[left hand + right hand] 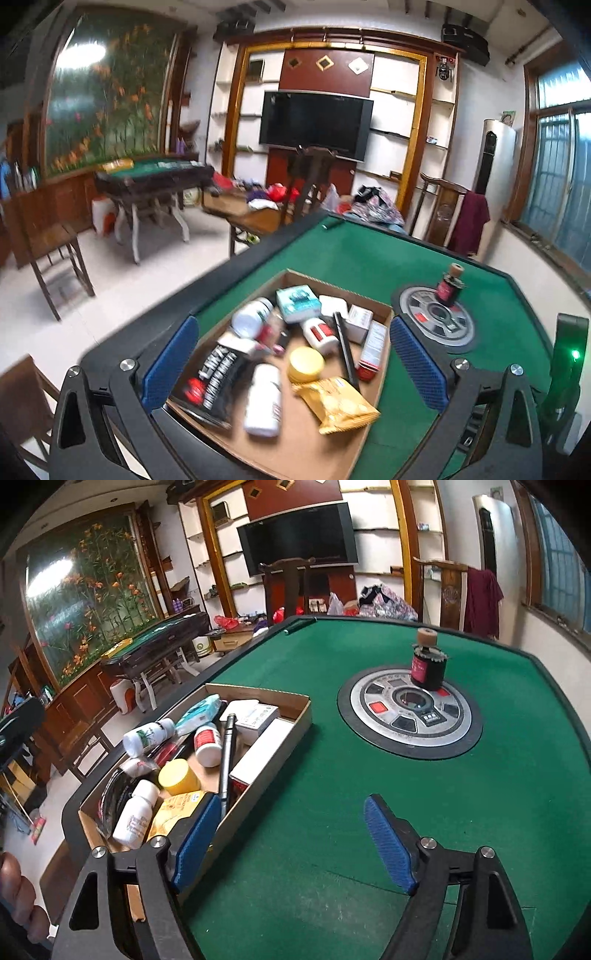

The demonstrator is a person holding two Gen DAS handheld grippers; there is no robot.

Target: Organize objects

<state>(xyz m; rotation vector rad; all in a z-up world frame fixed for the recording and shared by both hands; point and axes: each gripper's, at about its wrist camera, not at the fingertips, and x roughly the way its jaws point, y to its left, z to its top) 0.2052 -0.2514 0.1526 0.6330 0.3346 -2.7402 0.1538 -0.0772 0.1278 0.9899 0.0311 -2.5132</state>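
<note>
So from where I'm sitting, the biggest thing in view is the green felt table (332, 794), a mahjong-style one with a dark rim. Set into its middle is the round silver control panel (410, 712), and a small dark bottle (427, 666) with a tan cap stands upright on the far edge of that panel.

Next down in size is the shallow cardboard box (291, 446) sitting near the table's left edge. It's already pretty full: a black pouch with white lettering (216, 380) at the near left, a yellow snack packet (338, 404) at the near right, and a white bottle (263, 400) lying between them. A yellow round jar (306, 364) is about in the middle, with a long black pen-like stick (345, 347) lying just right of it. Further back there's a teal-and-white pack (297, 303) and a couple of small white boxes, kinda jumbled together.

Left gripper (291, 369) hangs over the box with its blue pads spread really wide, nothing between them being pinched. Right gripper (291, 843) is also apart and empty; its left pad is right at the box's near wall, its right pad over bare felt. Can't tell if that left pad actually touches the cardboard.
</note>
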